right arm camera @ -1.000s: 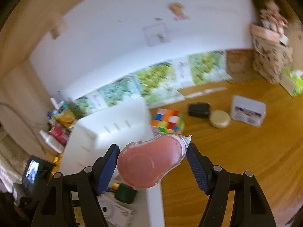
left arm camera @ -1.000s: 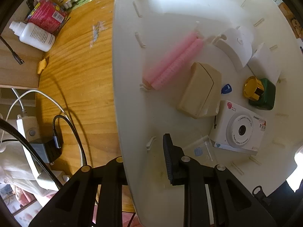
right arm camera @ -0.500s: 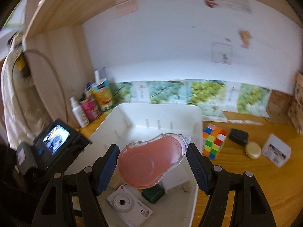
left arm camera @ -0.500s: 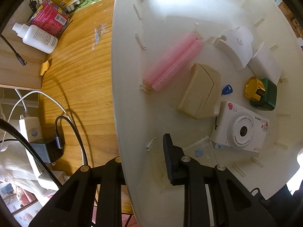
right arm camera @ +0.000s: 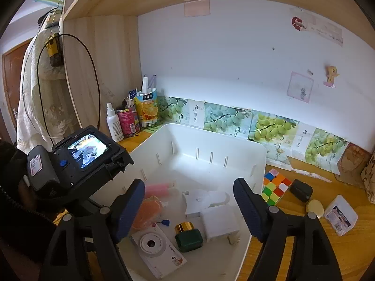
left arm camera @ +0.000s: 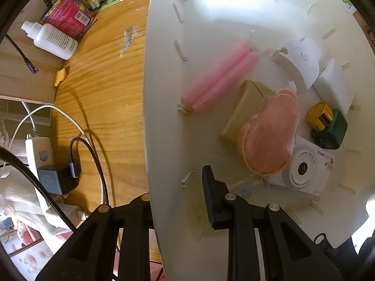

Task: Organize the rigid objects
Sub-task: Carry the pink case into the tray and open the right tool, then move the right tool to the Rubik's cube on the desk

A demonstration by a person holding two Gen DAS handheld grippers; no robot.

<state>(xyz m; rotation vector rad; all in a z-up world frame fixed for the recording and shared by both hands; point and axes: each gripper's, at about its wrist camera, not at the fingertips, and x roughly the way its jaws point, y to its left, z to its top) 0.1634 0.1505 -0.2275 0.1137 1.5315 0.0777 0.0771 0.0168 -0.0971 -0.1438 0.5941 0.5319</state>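
Observation:
A white plastic bin (right arm camera: pixel 255 161) stands on the wooden desk. My left gripper (left arm camera: pixel 178 182) is shut on the bin's near wall (left arm camera: pixel 164 140), one finger inside and one outside. In the bin lie pink rollers (left arm camera: pixel 218 82), a beige box (left arm camera: pixel 243 107), a white toy camera (left arm camera: pixel 307 166), a green bottle with a gold cap (left arm camera: pixel 328 126) and white pieces (left arm camera: pixel 300 61). A pink clear-shelled case (left arm camera: pixel 269 133) lies on the beige box and camera; it also shows in the right wrist view (right arm camera: pixel 147 210). My right gripper (right arm camera: pixel 187 208) is open and empty above the bin.
Right of the bin lie a colour cube (right arm camera: pixel 275 186), a black case (right arm camera: pixel 301 189), a cream oval (right arm camera: pixel 315 207) and a small white box (right arm camera: pixel 341 215). Bottles and cans (right arm camera: pixel 126 121) stand at the back left. Cables and a power strip (left arm camera: pixel 42 161) lie left of the bin.
My right gripper opened and let go of the pink case, which now lies in the bin on the beige box and camera. The left gripper kept its hold on the bin wall.

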